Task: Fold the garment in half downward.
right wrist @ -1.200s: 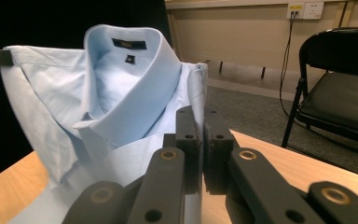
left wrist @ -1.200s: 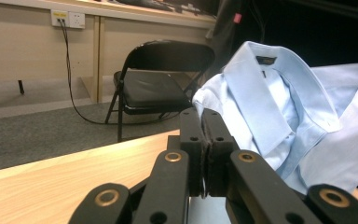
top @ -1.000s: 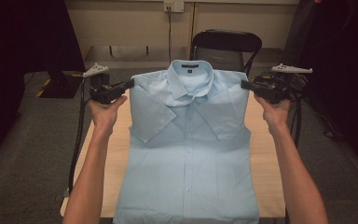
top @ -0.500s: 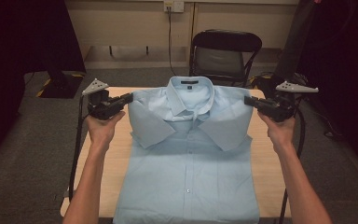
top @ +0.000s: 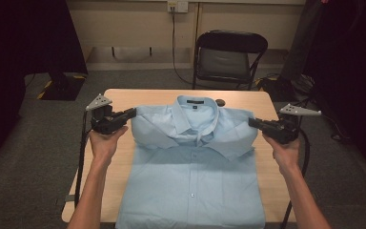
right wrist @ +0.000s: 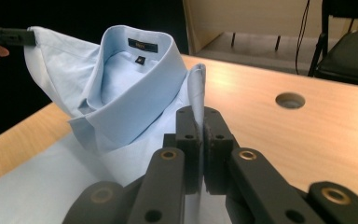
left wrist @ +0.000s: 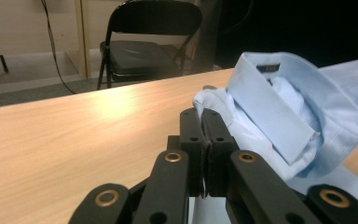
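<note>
Your table carries a light blue shirt laid front up, buttoned, its hem at the 6 o'clock edge of the high view and its collar toward 12 o'clock. The shirt body lies flat on the wood; the upper part is raised off the surface at both shoulders, and the short sleeves are folded in across the chest. A black folding chair stands behind the table at 12 o'clock, well apart from the shirt. Your left gripper, at 9 o'clock of the collar, has its jaws pressed together on the cloth of the left shoulder; in the left gripper view the fabric bunches at the tips of the left gripper, with the collar standing up just beyond at 2 o'clock. Your right gripper, at 3 o'clock of the collar, is likewise clamped on the right shoulder edge; in the right gripper view a fold of cloth runs between the closed jaws of the right gripper. A small round hole sits in the tabletop at 2 o'clock of those jaws, clear of the shirt.
</note>
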